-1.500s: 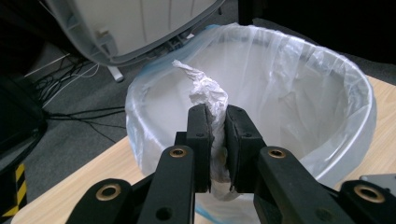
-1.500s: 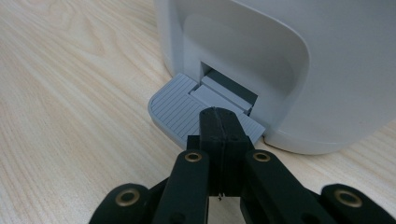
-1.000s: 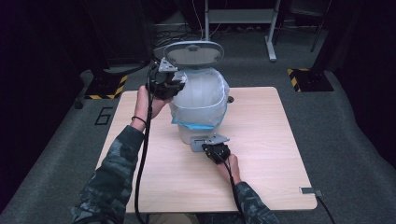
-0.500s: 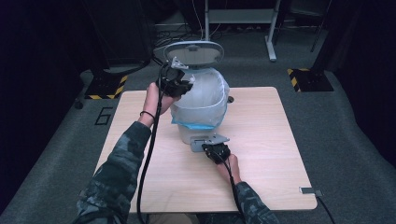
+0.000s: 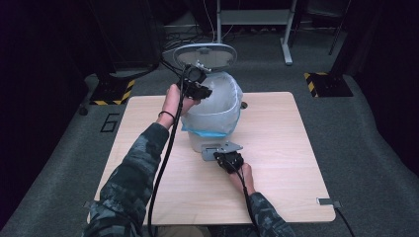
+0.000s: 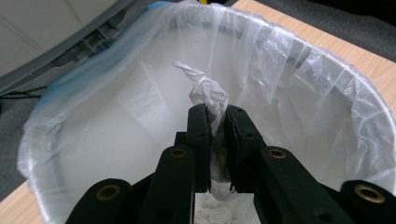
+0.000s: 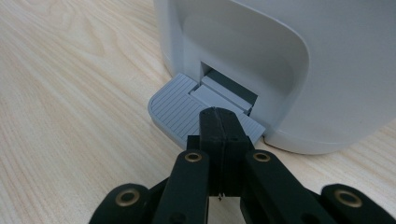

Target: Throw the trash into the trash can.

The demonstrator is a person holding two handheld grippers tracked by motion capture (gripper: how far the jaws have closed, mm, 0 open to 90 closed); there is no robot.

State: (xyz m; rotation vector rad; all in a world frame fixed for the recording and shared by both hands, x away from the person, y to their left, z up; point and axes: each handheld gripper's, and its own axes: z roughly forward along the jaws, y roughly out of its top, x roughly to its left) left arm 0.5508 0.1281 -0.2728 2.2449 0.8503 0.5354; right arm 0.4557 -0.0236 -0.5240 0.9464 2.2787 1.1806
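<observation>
Left gripper view: left hand-held gripper (image 6: 215,114) clamps crumpled tissue (image 6: 208,93) above lined bin (image 6: 327,88). Right hand-held gripper (image 7: 219,116) (jaws closed, empty) presses pedal (image 7: 175,109) at 6 o'clock; slipping would drop lid (image 5: 206,54).

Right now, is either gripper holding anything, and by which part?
The left gripper holds a crumpled white tissue by its lower end, above the lined bin. The right gripper holds nothing; its shut jaws press the bin's pedal.
</observation>
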